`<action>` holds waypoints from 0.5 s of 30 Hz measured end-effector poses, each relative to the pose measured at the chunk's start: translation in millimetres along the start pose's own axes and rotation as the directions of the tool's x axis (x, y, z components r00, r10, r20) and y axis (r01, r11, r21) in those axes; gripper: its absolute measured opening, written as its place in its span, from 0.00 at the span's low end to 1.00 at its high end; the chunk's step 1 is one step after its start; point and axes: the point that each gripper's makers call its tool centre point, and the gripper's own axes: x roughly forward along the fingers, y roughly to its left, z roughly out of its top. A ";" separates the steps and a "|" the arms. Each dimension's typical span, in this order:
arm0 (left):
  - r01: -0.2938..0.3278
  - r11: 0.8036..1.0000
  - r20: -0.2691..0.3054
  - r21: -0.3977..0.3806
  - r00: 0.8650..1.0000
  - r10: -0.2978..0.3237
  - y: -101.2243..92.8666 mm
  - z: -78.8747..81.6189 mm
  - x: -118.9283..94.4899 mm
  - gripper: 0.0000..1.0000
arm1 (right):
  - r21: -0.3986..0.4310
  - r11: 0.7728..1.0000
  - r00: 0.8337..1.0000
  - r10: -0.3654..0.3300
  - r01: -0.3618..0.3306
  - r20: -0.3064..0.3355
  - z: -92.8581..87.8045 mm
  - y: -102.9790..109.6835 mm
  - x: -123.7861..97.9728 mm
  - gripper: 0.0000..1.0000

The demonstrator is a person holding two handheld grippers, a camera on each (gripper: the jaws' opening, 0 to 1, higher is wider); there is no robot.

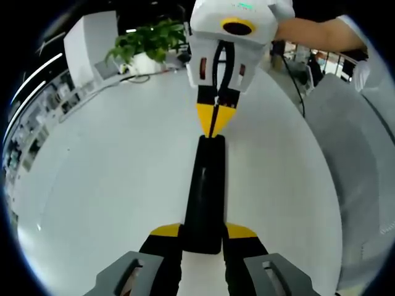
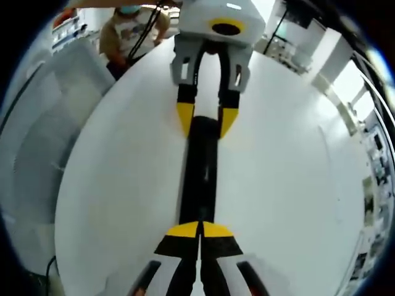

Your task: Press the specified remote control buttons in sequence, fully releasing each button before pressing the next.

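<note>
- Remote (image 1: 207, 191) lies flat on the white table (image 1: 111, 185), long axis running between my two grippers; black, buttons too dark to make out in either view
- Left gripper (image 1: 203, 237) has its yellow tips either side of the remote's near end, jaws part open to about the remote's width & touching its edges; I read that as bracing it so it won't slide under a press
- Right gripper (image 1: 214, 123) sits at the far end, jaws closed tip to tip w/ nothing between them; a single blunt point makes sense as the pressing tool
- In right gripper view, that closed tip (image 2: 199, 229) rests on or just over the remote's (image 2: 200, 176) end; can't tell if it's touching, so can't say if a button is down or released
- Pose: the two grippers face each other head-on along the remote; left one (image 2: 207, 120) seen across from me, angled down at the table (image 2: 290, 185)
- Plant (image 1: 148, 40) at table's far edge, well apart; a person (image 2: 129, 28) stands beyond the table
</note>
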 end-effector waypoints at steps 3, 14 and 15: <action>0.000 1.000 0.001 0.000 1.000 0.000 -0.1 0.1 0.0 0.24 | 0.001 1.000 1.000 0.002 -0.002 0.001 -0.1 -0.2 0.0 0.00; 0.001 1.000 0.001 -0.001 1.000 -0.001 0.5 0.2 0.2 0.24 | -0.012 1.000 1.000 0.000 0.000 -0.029 -0.2 -0.2 1.6 0.00; 0.000 1.000 0.001 -0.001 1.000 0.000 0.4 0.2 0.2 0.24 | -0.011 1.000 0.999 -0.002 0.002 -0.032 -0.4 -0.2 1.5 0.00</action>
